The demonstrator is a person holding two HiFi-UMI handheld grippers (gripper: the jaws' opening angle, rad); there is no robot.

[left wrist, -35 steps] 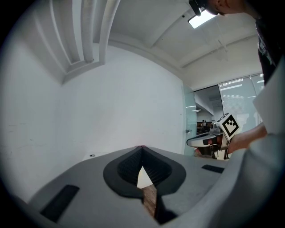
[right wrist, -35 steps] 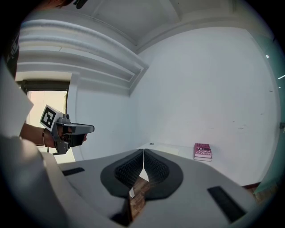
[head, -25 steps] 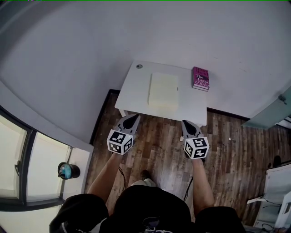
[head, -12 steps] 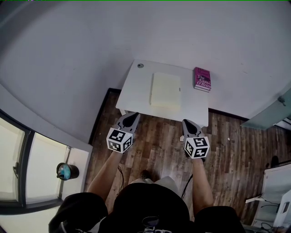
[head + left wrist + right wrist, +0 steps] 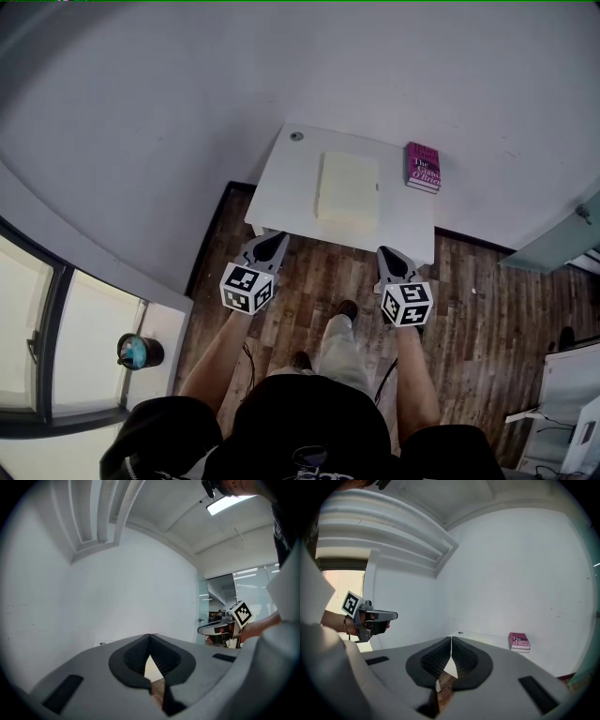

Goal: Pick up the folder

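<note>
A pale yellow folder [image 5: 348, 187] lies flat in the middle of a small white table [image 5: 281, 192] against the wall. My left gripper [image 5: 277, 241] hovers over the wooden floor just short of the table's near left corner, jaws shut and empty. My right gripper [image 5: 384, 254] hangs near the table's front edge on the right, also shut and empty. In the left gripper view the closed jaws [image 5: 150, 637] hide most of the table. The right gripper view shows its closed jaws [image 5: 451, 640] and the left gripper [image 5: 392, 616] off to the side.
A magenta book [image 5: 423, 167] lies at the table's far right corner, seen as well in the right gripper view, book [image 5: 519, 641]. A small round hole [image 5: 296, 136] marks the far left corner. The person's foot [image 5: 345, 310] steps onto the wood floor [image 5: 473, 300]. A window [image 5: 37, 337] runs along the left.
The table has drawn slightly nearer in the head view as the person steps forward; a leg and foot now show between the grippers. Both grippers stay shut.
</note>
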